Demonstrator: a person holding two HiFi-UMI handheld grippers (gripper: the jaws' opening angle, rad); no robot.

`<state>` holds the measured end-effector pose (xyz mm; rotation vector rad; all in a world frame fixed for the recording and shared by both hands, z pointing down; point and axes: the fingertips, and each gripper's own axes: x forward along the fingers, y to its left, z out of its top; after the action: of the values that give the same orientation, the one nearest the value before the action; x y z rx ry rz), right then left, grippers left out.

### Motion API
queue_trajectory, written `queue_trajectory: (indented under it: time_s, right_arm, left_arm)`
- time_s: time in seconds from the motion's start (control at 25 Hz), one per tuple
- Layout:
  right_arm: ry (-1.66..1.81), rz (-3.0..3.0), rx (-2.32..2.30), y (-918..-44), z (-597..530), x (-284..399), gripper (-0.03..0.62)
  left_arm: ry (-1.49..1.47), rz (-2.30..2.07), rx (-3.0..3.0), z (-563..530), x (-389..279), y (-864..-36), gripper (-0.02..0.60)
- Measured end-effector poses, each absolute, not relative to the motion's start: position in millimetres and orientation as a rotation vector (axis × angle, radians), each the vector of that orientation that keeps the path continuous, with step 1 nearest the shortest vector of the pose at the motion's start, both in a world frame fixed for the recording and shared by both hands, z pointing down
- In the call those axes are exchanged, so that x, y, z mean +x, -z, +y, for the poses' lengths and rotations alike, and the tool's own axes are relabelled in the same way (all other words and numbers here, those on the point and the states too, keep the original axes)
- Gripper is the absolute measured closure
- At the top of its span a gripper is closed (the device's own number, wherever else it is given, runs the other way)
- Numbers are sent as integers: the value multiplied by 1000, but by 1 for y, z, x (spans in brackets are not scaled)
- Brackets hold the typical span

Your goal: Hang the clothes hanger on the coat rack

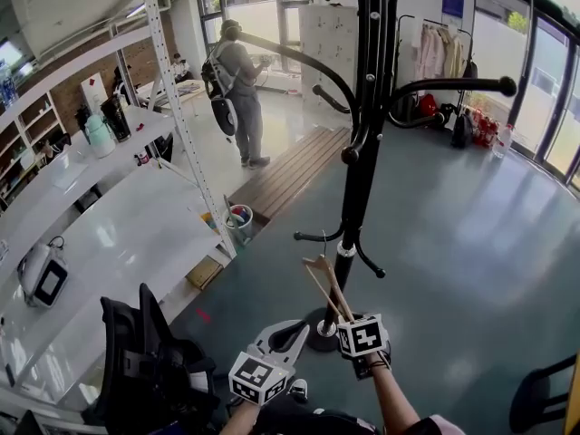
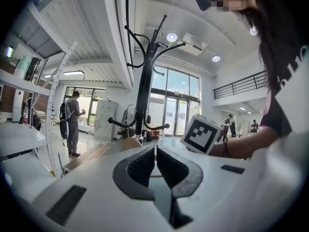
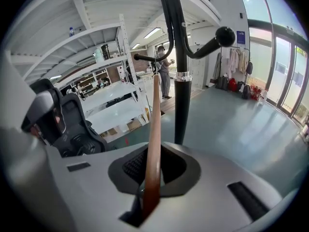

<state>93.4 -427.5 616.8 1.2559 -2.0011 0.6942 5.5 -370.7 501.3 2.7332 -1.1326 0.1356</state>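
Head view looks steeply down on a black coat rack [image 1: 361, 152] standing on a grey-green floor [image 1: 453, 243], its curved arms spreading overhead and two small hooks [image 1: 319, 236] jutting out low on the pole. The wooden clothes hanger [image 1: 324, 284] is low down, near the rack's base and well below the upper arms — clamped in the right tool [image 1: 349, 326]. The right gripper view shows that tool's jaws closed on the hanger's wooden bar, which rises just left of the pole. The left tool [image 1: 294, 332] sits just beside it, to the lower left; its own view shows the jaws drawn together to a thin slit with nothing between them. A black chair [image 1: 149, 361] stands at the person's left, close to the left tool. Beyond it runs white shelving [image 1: 118, 234] carrying small items on its upper levels, and a bucket [image 1: 239, 220] sits on the floor by its end post. Further back lies a wooden platform [image 1: 290, 175], beside which a person with a backpack [image 1: 237, 89] stands. Garments hang on a rail [image 1: 439, 48] at the far wall — tall windows [image 1: 544, 89] line the room's right side.
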Motion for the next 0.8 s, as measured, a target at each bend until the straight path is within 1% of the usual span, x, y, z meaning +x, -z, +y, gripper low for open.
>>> queue_trajectory:
  time_s: [0.44, 0.48, 0.56, 0.6, 0.8]
  right_arm:
    - [-773, -2053, 1220, -636, -426, 82, 563]
    - [-770, -2062, 1216, -636, -425, 79, 553]
    - [-752, -2082, 1216, -635, -424, 76, 497]
    - [-737, -2089, 1229, -633, -424, 77, 487]
    - [-686, -2116, 1374, -612, -426, 87, 474]
  left_arm:
    - [-142, -1103, 2723, -380, 8, -508, 581]
    - [-141, -1107, 2722, -380, 7, -507, 581]
    - [-140, -1114, 2718, -381, 5, -506, 580]
    - [-139, -1116, 2718, -381, 5, -506, 581]
    - [-141, -1113, 2716, -377, 6, -505, 581]
